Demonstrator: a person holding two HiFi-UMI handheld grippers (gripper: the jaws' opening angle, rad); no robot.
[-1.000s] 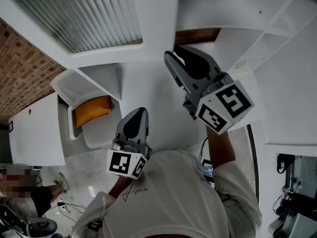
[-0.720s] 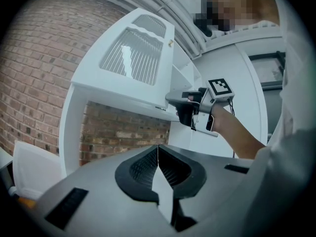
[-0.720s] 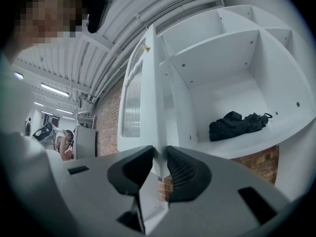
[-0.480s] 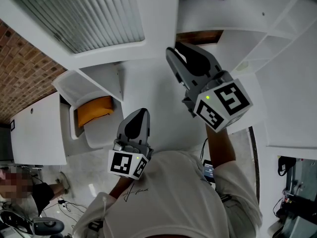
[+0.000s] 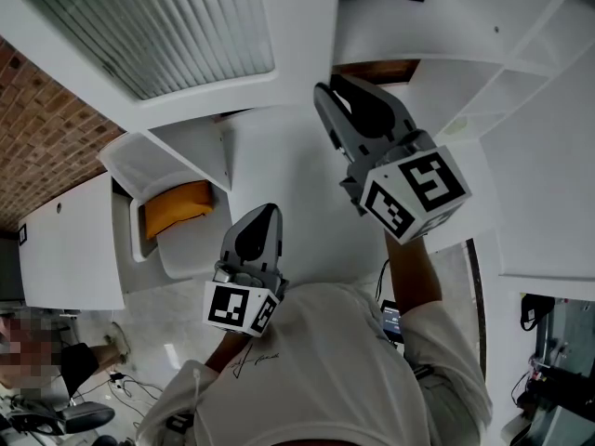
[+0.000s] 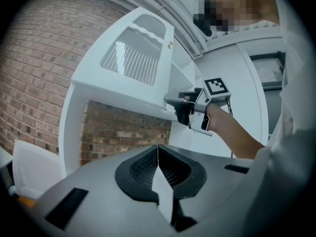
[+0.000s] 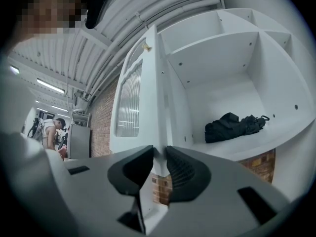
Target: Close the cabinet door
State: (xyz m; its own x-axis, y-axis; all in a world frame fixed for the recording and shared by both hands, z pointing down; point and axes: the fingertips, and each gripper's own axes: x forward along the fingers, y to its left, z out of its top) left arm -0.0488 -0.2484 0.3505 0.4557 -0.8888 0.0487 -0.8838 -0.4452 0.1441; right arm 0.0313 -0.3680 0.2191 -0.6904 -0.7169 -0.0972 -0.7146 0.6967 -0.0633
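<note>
The white cabinet door (image 5: 186,35) with a ribbed glass pane stands swung open at the upper left of the head view. My right gripper (image 5: 333,89) reaches to the door's lower free edge. In the right gripper view the door (image 7: 131,102) runs edge-on, and my right gripper (image 7: 159,154) has that edge pinched between its two pads. From the left gripper view, the right gripper (image 6: 170,101) sits under the door (image 6: 133,58). My left gripper (image 5: 268,209) hangs lower, away from the door, with its jaws (image 6: 158,149) pressed together and empty.
Open white shelves (image 7: 222,68) lie behind the door, with a black bag (image 7: 232,126) on one shelf. Lower left, a white compartment holds an orange item (image 5: 172,207) beside another open white door (image 5: 70,249). A brick wall (image 6: 44,73) runs behind. A person stands far left (image 7: 49,130).
My right gripper and the door edge have drifted slightly to the right. The left gripper has stayed put.
</note>
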